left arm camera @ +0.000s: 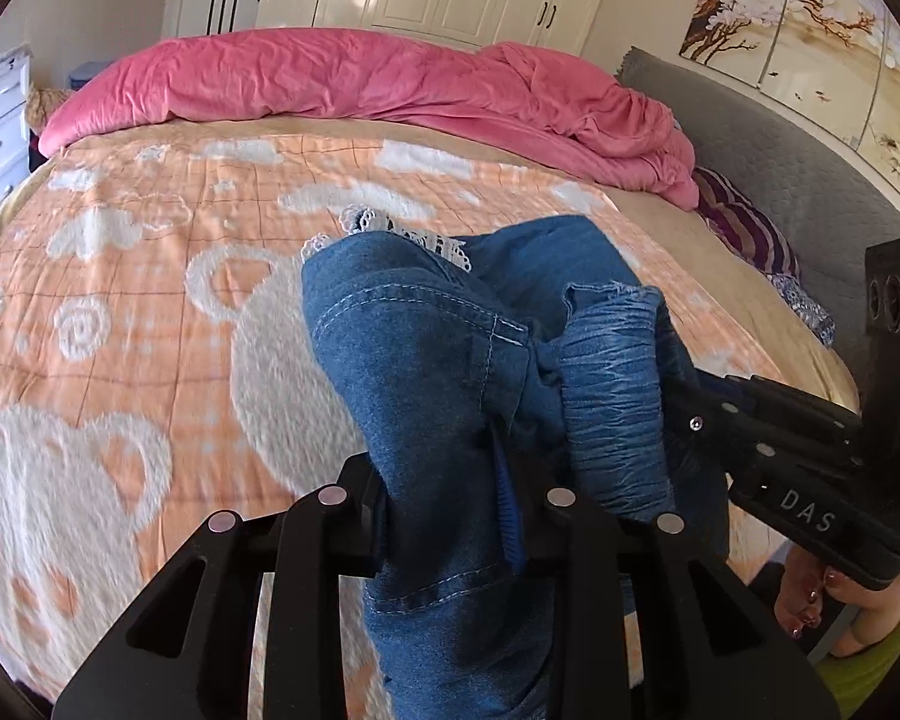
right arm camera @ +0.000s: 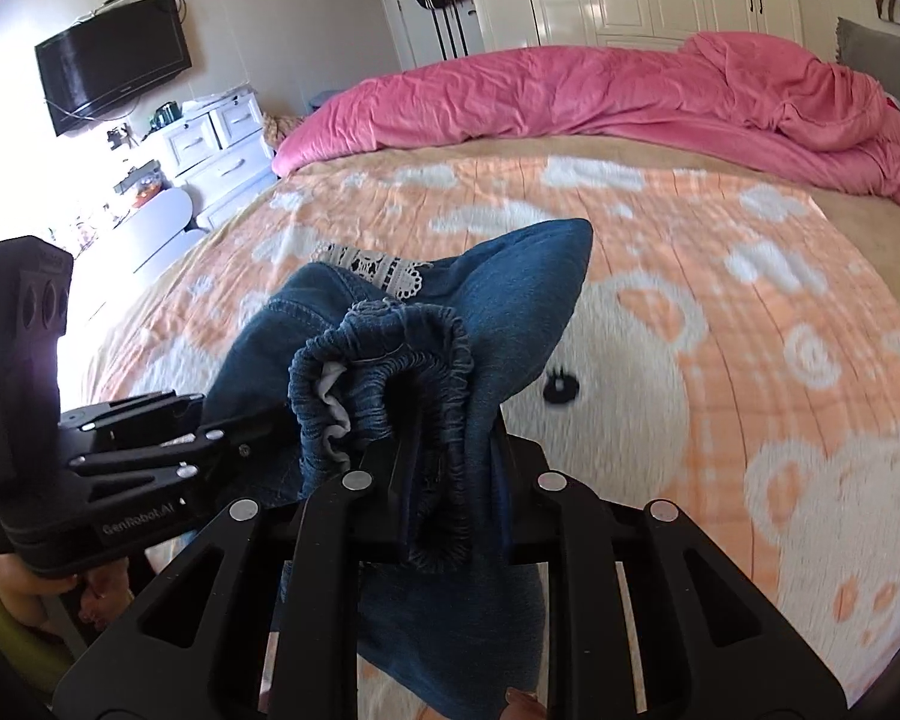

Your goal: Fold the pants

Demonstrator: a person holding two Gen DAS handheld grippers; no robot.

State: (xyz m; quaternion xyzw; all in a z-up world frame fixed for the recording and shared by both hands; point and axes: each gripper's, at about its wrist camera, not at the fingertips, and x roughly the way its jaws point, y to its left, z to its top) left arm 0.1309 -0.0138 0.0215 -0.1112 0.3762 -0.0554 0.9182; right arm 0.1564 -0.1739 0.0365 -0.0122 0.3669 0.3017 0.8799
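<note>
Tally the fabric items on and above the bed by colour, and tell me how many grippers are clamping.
Blue: 1, the denim pants
Pink: 1, the duvet
Orange and white: 1, the bear blanket
Purple striped: 1, the cloth
Total fabrics: 4
Grippers clamping the pants: 2, left gripper, right gripper

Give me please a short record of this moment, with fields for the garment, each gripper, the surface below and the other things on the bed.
garment: blue denim pants with white lace trim, bunched and lifted above the bed
left gripper: shut on the denim pants
right gripper: shut on the denim pants at the gathered elastic waistband
surface: orange blanket with white bear pattern
other on bed: pink duvet heaped along the far side; striped pillow by the grey headboard
</note>
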